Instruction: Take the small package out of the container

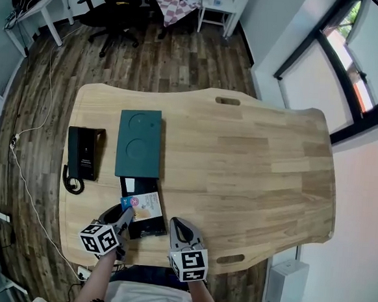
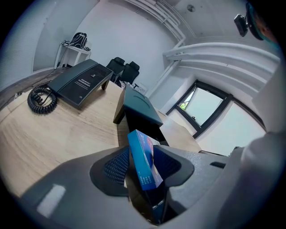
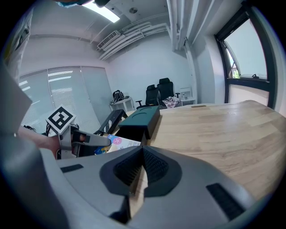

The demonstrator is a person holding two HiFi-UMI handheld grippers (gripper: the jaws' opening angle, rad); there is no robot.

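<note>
The left gripper, jaws wide, straddled the small package upright in the container, likely a light, stiff, glossy carton best pinched across its broad faces.

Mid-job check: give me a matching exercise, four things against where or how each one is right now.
1 telephone
2 small package
3 green box
4 right tool

A jaws together, empty
B between the open jaws of the left tool
C at the table's left edge
D beside the telephone, toward the table's middle

Pairs: 1-C, 2-B, 3-D, 4-A
</note>
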